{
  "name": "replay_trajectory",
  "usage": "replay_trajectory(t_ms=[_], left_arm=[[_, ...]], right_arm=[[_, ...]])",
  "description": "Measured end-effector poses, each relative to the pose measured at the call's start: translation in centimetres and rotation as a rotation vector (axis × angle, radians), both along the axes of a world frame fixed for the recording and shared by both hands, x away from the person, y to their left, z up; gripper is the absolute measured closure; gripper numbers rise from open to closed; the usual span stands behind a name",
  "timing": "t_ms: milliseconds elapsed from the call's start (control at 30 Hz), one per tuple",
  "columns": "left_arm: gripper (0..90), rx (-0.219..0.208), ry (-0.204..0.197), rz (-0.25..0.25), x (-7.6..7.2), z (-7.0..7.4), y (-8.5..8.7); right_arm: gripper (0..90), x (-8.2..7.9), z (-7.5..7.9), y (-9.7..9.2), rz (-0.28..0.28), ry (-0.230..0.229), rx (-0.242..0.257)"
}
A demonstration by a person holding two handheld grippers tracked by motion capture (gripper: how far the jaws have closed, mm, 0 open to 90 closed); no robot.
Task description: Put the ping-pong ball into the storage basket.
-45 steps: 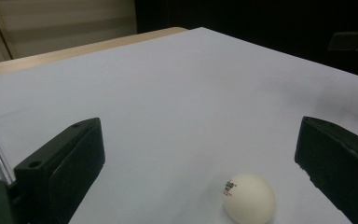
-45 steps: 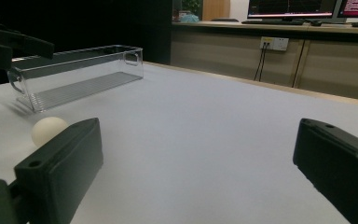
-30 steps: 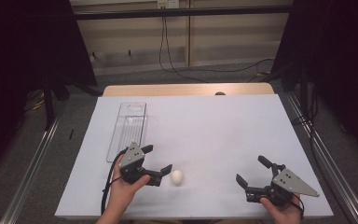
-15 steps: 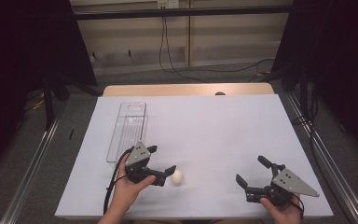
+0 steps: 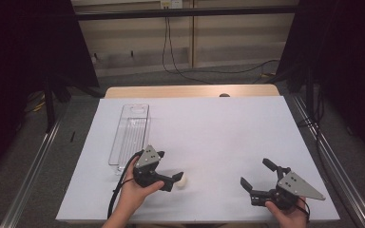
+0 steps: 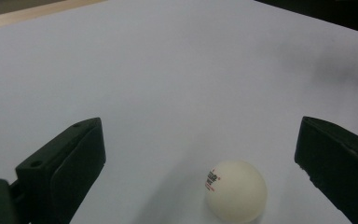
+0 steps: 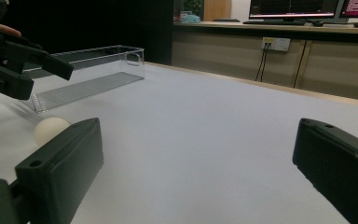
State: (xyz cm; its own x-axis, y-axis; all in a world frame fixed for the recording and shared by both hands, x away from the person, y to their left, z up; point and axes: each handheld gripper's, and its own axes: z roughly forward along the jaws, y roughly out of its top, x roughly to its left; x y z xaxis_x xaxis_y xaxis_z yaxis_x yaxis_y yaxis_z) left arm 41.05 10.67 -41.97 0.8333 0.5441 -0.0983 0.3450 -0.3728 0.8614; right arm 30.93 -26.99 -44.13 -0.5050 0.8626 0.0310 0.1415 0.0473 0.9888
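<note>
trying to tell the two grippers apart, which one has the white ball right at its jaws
The left gripper: the white ball sits on the table between its open jaws, untouched. The right gripper, also open, is well apart from it.

White tabletop [image 5: 218, 128], wooden edge at far side. On it: clear plastic tray [image 5: 129, 134] left, white ball [image 5: 183, 181] near front.

Even overhead light, dark surroundings

The white worktop [image 5: 228, 128] is lit evenly from above, with black curtains dim at left and right. In the left gripper view a soft shadow spreads left of the ball [image 6: 235, 190], and a grey smudge of shade sits far right. Near tongs and worktop look soft; the clear tray [image 7: 91, 70] shows faint glints.
</note>
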Motion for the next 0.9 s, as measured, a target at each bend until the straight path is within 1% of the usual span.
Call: replay_trajectory(t_ms=[67,100,133,167,233,300,333,400,500,567,600,700,733,767,800,833,867,900], left_arm=[[2.0,0.011,0.005,-0.006,0.1,-0.1,-0.1],[2.1,0.009,0.012,-0.007,0.1,-0.2,-0.2],[2.1,0.018,0.013,-0.010,0.1,-0.2,-0.1],[2.1,0.032,0.014,-0.003,0.1,-0.2,-0.2],[2.1,0.023,0.020,-0.004,0.1,-0.3,-0.3],[2.3,0.043,0.023,-0.008,0.1,-0.2,-0.3],[2.3,0.038,0.024,-0.009,0.1,-0.3,-0.3],[2.5,0.043,0.036,-0.017,0.1,-0.4,-0.4],[2.9,0.063,0.047,-0.026,0.1,-0.6,-0.6],[3.6,0.066,0.049,-0.027,0.1,-0.7,-0.7],[3.6,0.075,0.050,-0.032,0.2,-0.8,-0.7],[3.8,0.082,0.067,-0.032,0.2,-0.9,-0.9],[3.8,0.094,0.073,-0.025,0.2,-0.9,-0.9],[3.8,0.089,0.082,-0.031,0.2,-1.0,-0.9],[3.8,0.093,0.087,-0.033,0.2,-1.1,-1.0],[3.8,0.098,0.088,-0.027,0.2,-1.1,-1.0],[3.9,0.112,0.088,-0.029,0.3,-1.1,-1.0],[4.2,0.100,0.095,-0.035,0.3,-1.2,-1.0]], right_arm=[[1.2,0.0,0.0,0.0,0.000,-0.001,-0.002],[1.2,0.0,0.0,0.0,0.000,-0.002,-0.002],[1.2,0.0,0.0,0.0,0.000,-0.002,-0.002],[1.2,0.0,0.0,0.0,0.000,-0.001,-0.001],[1.2,0.0,0.0,0.0,0.000,0.000,-0.001],[1.3,0.0,0.0,0.0,0.001,0.000,-0.001],[1.2,0.0,0.0,0.0,0.000,0.000,-0.002],[1.3,0.0,0.0,0.1,-0.003,0.001,0.000],[1.3,0.0,0.0,0.1,-0.002,-0.001,-0.001],[1.3,0.0,0.0,0.1,0.001,0.003,-0.004],[1.3,0.0,0.0,0.1,0.001,0.003,-0.003],[1.3,0.0,0.0,0.1,0.001,0.003,-0.003],[1.4,0.0,0.0,0.1,0.001,0.001,-0.003],[1.4,0.0,0.0,0.1,0.001,0.000,-0.004],[1.4,0.0,0.0,0.1,0.001,0.001,-0.004],[1.4,0.0,0.0,0.1,0.001,0.001,-0.004],[1.4,0.0,0.0,0.1,0.001,0.001,-0.004],[1.4,0.0,0.0,0.1,0.001,0.001,-0.004]])
